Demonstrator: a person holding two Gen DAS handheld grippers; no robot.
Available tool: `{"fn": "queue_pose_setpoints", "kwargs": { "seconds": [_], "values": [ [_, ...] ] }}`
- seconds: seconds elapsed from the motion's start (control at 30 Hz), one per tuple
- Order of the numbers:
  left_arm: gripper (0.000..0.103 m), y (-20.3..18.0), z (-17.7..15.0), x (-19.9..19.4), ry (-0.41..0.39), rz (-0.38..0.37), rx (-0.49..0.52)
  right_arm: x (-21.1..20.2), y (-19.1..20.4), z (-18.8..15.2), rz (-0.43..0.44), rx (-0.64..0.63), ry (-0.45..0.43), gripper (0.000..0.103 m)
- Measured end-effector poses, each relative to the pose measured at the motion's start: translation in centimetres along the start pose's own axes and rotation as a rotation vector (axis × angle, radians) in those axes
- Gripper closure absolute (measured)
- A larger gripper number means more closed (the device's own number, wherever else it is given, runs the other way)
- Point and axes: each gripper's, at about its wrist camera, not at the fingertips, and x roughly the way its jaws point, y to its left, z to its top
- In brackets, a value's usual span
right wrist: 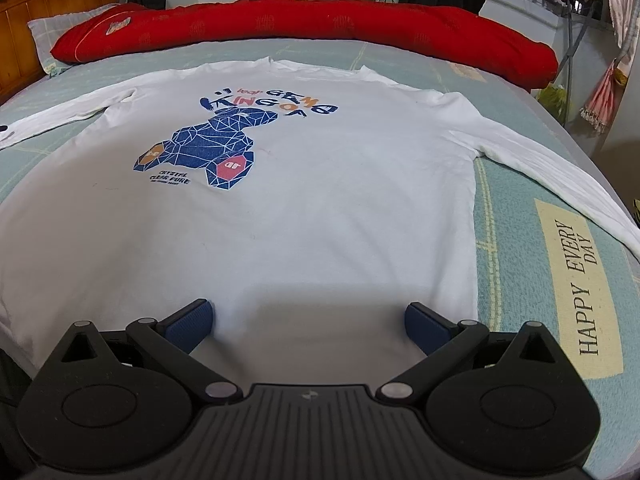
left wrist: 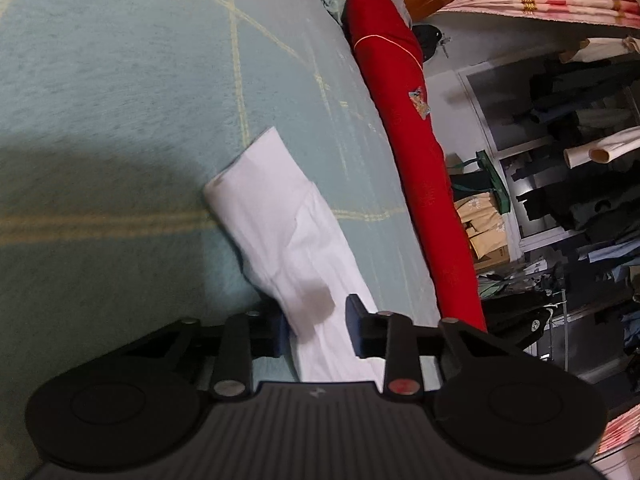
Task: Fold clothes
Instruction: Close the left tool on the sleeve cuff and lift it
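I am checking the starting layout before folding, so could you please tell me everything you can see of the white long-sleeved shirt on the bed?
The white long-sleeved shirt, soft knit cotton by its look, lies flat and face up on the pale green bedspread, both sleeves spread outward. Its chest carries a blue geometric bear print with lettering. The left gripper straddles one sleeve near its cuff, fabric between its fingers. The right gripper hovers open at the hem.

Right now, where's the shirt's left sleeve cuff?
In the left wrist view the sleeve lies on the green bedspread, cuff pointing away, beside the red bolster. Nearer the camera it runs between the left gripper jaws.
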Motion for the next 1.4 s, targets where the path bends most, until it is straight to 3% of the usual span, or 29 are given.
{"fn": "queue_pose_setpoints", "kwargs": {
  "seconds": [0.17,0.67,0.97,1.1,1.4],
  "values": [
    [0.093,0.4,-0.2,0.6,-0.018,0.032,0.000,0.0,0.1,-0.1,-0.005,0.002,-0.003,0.000],
    [0.094,0.0,-0.8,0.3,-0.035,0.078,0.066,0.0,0.1,-0.1,-0.004,0.003,-0.007,0.000],
    [0.099,-2.8,-0.9,0.0,-0.046,0.148,0.199,0.0,0.2,-0.1,-0.004,0.004,-0.006,0.000],
    [0.100,-4.2,-0.8,-0.5,-0.040,0.139,0.236,0.0,0.2,0.0,-0.003,0.004,-0.002,0.000],
    [0.100,-9.8,-2.4,-1.8,-0.003,0.025,0.369,-0.5,0.2,0.6,0.012,-0.014,0.011,0.000]
  ]
}}
